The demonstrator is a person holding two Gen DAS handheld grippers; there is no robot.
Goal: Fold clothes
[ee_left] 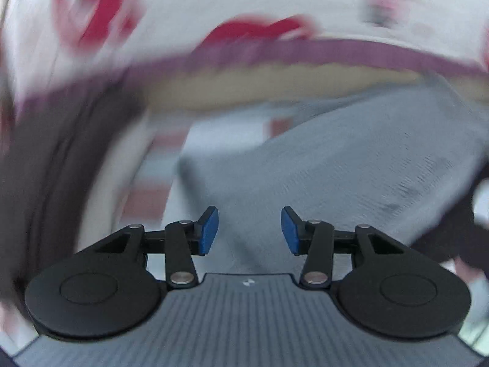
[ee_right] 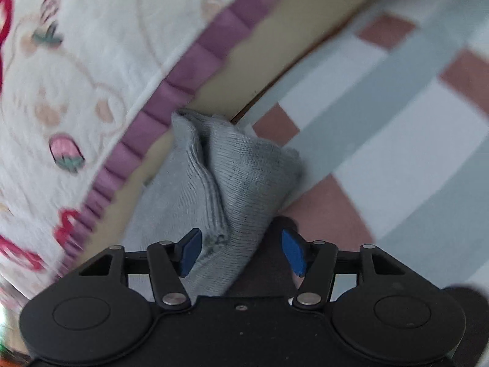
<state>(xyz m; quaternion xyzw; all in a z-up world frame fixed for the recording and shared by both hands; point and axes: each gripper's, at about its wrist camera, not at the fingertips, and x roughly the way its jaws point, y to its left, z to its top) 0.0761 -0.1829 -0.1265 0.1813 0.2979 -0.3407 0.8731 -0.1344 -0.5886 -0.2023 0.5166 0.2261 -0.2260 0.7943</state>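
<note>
Two hand-held grippers are in my hands, both pointing down toward a grey knit garment. My right hand-held gripper has its blue pads spread, and the garment's ribbed edge lies between them, close against the left pad but not pinched; the right pad stands clear of it. From that garment as landmark, a white quilt with strawberry and red prints spreads up and to the left, its purple ruffled trim running diagonally just beside the garment's far end. A tan strip under the trim touches the garment's top. To the right of the garment lies a sheet checked in white, grey and dusty pink, and the garment rests partly on it. Something dark sits just below the garment, between the pads; I cannot tell what it is.

My left hand-held gripper also has its pads apart, with nothing pressed between them. That view is heavily blurred: the grey garment spreads ahead and to the right of the pads, the purple trim and quilt beyond it, and a dark blurred mass to its left.
</note>
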